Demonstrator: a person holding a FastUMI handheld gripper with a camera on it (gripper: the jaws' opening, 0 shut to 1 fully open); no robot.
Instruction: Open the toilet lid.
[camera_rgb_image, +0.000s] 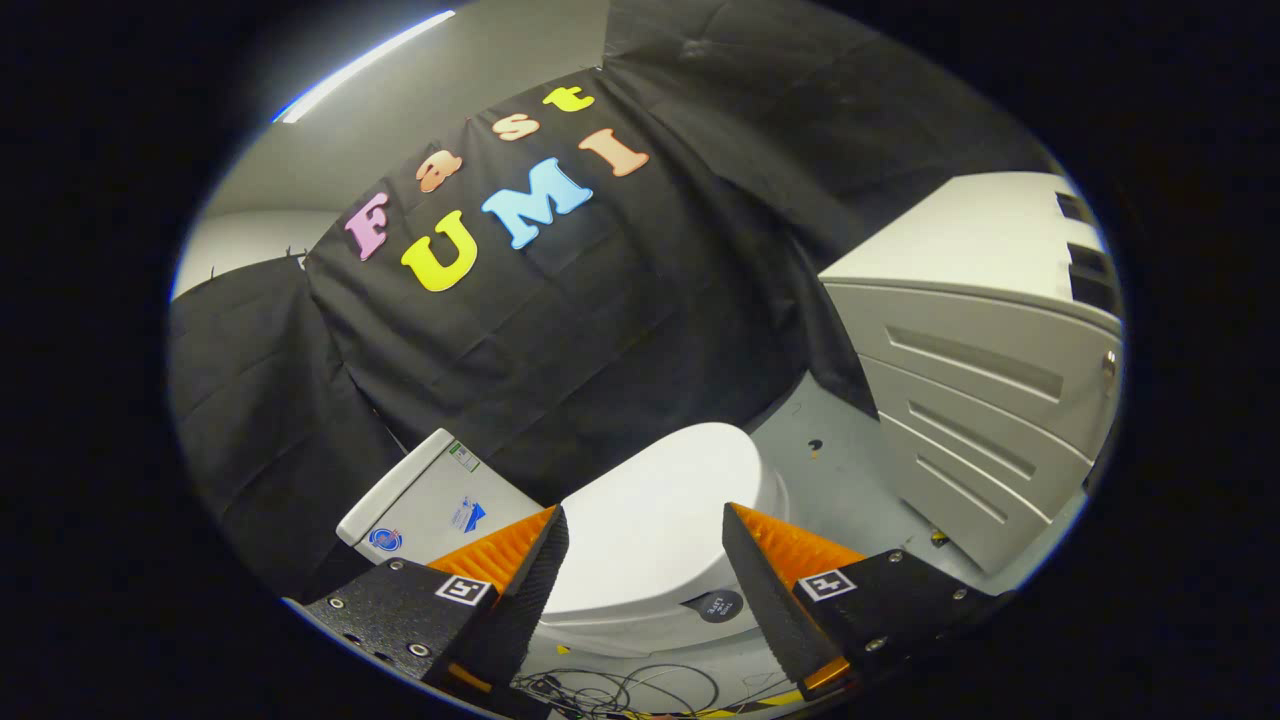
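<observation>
A white toilet stands on the floor against the black cloth wall, seen from above and tilted in the view. Its lid lies flat and closed over the bowl. The white tank sits behind the lid, just beyond my left finger. My gripper is open, hovering above the toilet with nothing between its fingers. The lid shows through the gap between the fingers, some way below them. A round dark sticker sits on the bowl's side near the right finger.
A white cabinet with recessed drawer fronts stands to the right of the toilet. Grey floor runs between them. Loose black cables lie on the floor below the fingers, beside a yellow-black striped tape.
</observation>
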